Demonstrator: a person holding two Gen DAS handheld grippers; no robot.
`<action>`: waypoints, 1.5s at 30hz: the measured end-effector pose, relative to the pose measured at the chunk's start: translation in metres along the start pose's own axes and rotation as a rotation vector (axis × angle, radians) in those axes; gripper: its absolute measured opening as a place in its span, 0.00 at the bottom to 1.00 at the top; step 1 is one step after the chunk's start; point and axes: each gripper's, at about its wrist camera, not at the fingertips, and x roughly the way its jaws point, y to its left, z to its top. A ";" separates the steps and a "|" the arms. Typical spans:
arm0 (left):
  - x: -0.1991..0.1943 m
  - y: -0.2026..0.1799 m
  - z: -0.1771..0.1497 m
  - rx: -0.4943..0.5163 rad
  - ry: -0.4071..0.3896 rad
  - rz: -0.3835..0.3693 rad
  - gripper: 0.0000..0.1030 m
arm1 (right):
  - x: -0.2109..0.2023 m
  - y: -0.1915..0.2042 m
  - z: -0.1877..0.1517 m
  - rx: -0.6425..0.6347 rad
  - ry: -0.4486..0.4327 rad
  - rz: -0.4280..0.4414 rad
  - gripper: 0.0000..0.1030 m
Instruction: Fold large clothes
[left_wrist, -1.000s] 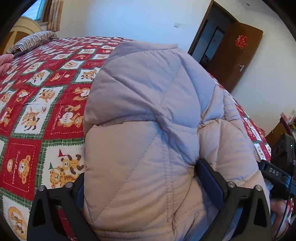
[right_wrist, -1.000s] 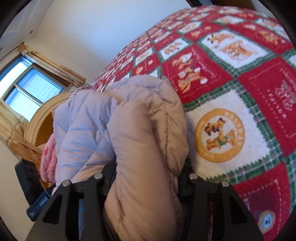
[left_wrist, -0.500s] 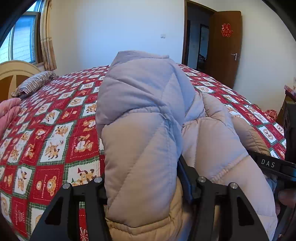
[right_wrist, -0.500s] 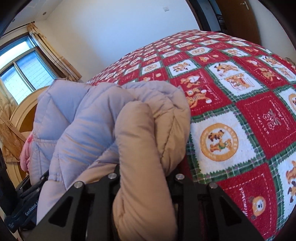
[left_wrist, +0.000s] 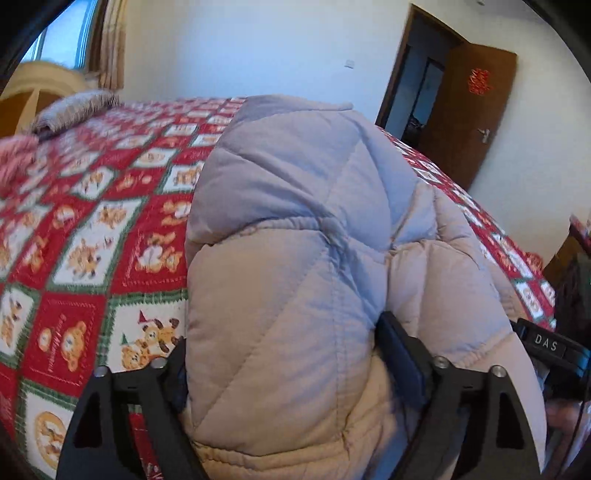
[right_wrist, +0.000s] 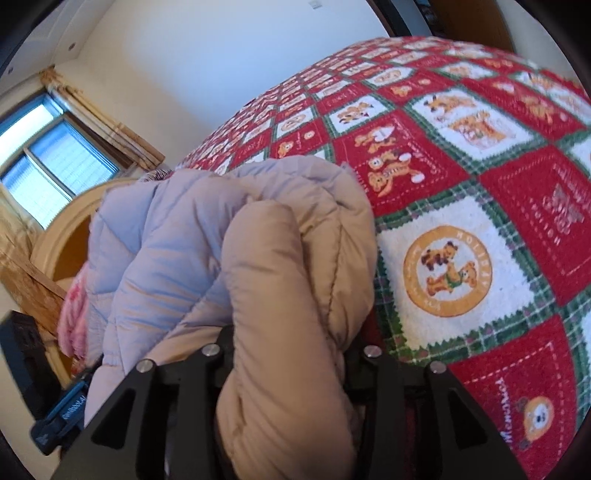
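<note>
A pale beige-lilac quilted puffer jacket (left_wrist: 295, 236) lies bunched on the red teddy-bear bedspread (left_wrist: 96, 229). My left gripper (left_wrist: 284, 362) is shut on a thick fold of the jacket, its fingers pressed into both sides. In the right wrist view my right gripper (right_wrist: 291, 350) is shut on another padded fold of the same jacket (right_wrist: 258, 236), beside the bedspread (right_wrist: 480, 192). The fingertips of both grippers are hidden in the padding. The right gripper body (left_wrist: 550, 347) shows at the right edge of the left wrist view.
A striped pillow (left_wrist: 70, 110) and pink fabric (left_wrist: 14, 162) lie at the bed's head by a wooden headboard (right_wrist: 70, 229). A window (right_wrist: 48, 166) is behind it. A brown door (left_wrist: 472, 103) stands open on the far wall. Dark furniture (left_wrist: 569, 280) is beside the bed.
Both grippers keep their hold on the jacket. The views tilted up half a second ago and have dropped back down toward the bed, the jacket moving with them.
</note>
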 end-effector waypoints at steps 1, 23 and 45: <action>0.001 0.002 0.000 -0.009 0.004 -0.009 0.86 | 0.001 -0.004 0.000 0.021 0.003 0.020 0.42; -0.041 -0.026 -0.001 0.133 -0.085 0.052 0.47 | -0.020 0.029 -0.010 -0.121 -0.069 -0.072 0.27; -0.158 0.056 0.000 0.062 -0.185 0.122 0.41 | -0.032 0.157 -0.043 -0.303 -0.056 0.109 0.25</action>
